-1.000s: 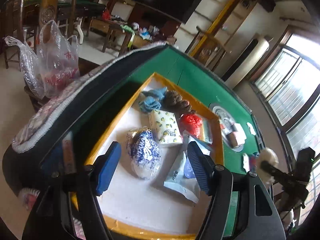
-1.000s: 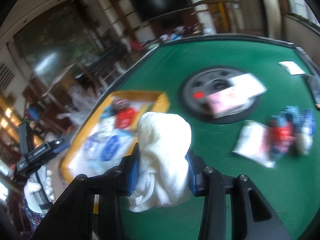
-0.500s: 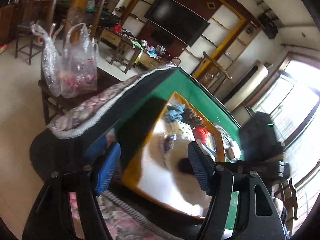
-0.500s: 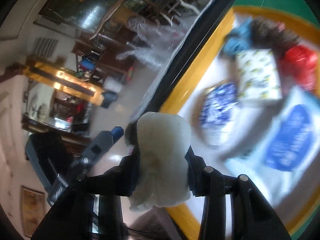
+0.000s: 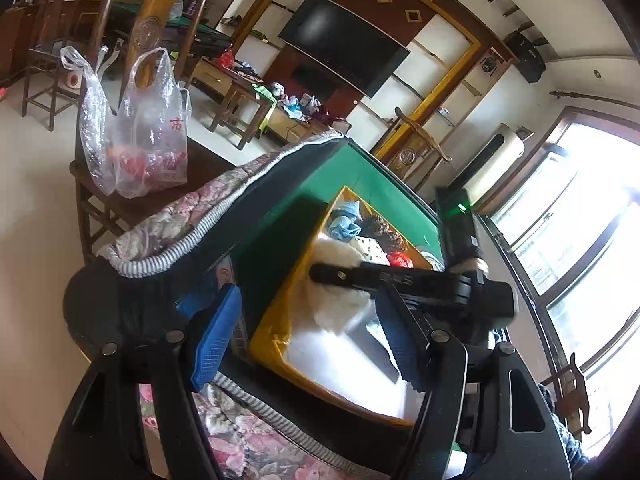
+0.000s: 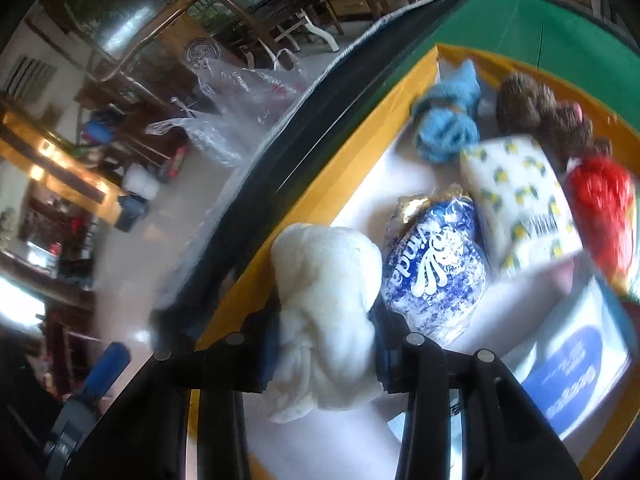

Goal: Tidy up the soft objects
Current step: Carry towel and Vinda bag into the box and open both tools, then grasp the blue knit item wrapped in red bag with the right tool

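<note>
right gripper (image 6: pixel 324 356) angled down over tray (image 6: pixel 320 200), clamping white towel (image 6: pixel 324 300)

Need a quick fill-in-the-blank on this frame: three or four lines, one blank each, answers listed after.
1. The right hand-held gripper is shut on a white ____.
2. The tray that holds the soft items has walls coloured ____.
3. The blue-and-white Vinda pack lies between the white towel and the tissue pack printed with ____.
4. The left hand-held gripper has ____ between its fingers.

Missing words: towel; yellow; lemons; nothing
</note>
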